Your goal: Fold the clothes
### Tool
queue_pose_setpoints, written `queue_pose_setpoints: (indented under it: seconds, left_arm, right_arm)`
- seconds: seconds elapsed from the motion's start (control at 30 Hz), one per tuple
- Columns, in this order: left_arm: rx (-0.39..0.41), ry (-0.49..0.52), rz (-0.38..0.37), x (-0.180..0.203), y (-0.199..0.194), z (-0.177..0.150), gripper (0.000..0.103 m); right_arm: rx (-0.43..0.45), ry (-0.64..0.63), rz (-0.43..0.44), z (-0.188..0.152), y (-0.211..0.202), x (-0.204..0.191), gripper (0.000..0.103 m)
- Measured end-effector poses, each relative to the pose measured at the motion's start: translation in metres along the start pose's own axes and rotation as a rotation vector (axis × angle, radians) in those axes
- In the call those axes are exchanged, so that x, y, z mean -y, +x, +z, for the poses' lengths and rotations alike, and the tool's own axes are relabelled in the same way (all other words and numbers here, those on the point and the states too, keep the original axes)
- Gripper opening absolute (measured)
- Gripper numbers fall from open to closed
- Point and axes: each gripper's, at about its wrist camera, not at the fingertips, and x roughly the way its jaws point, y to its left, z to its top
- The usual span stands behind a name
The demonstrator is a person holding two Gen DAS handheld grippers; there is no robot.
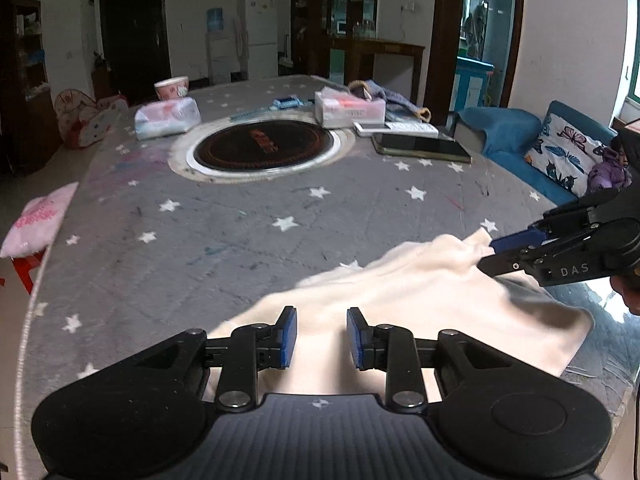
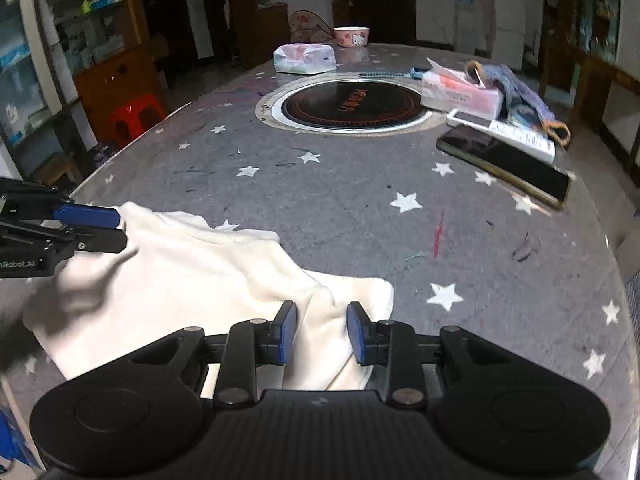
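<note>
Each hand-held gripper (image 1: pixel 321 338) (image 2: pixel 321 334) is built in black plastic, with blue finger pads (image 1: pixel 290 336), silver screws and ribbed housing.

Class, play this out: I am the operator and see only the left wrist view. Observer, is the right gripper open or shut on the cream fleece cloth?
Observer: Open. The right wrist view shows the right gripper with a clear gap between its blue pads, above the cream fleece cloth.
Operator: What lies in that gap?
Observer: A raised fold of the cloth, not pinched.
Operator: What stands beyond the table's left edge?
Observer: An orange-brown wooden cabinet, past the grey star-patterned table.
</note>
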Motion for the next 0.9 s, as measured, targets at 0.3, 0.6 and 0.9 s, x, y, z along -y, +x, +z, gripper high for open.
queue_pose_setpoints:
  seconds: [0.3, 0.6, 0.9]
  left_arm:
    - [-0.021, -0.019, 0.022, -0.002, 0.011, -0.007, 0.036]
    - [-0.020, -0.047, 0.035, -0.005, 0.014, 0.000, 0.049]
    - [-0.035, -0.093, 0.048, -0.012, 0.024, 0.010, 0.059]
  right_arm:
    - [0.031, -0.027, -0.020, 0.001, -0.008, -0.004, 0.002]
    - [0.020, -0.028, -0.064, 0.009, -0.010, -0.004, 0.006]
    - [0.013, -0.066, 0.045, 0.030, 0.011, -0.034, 0.012]
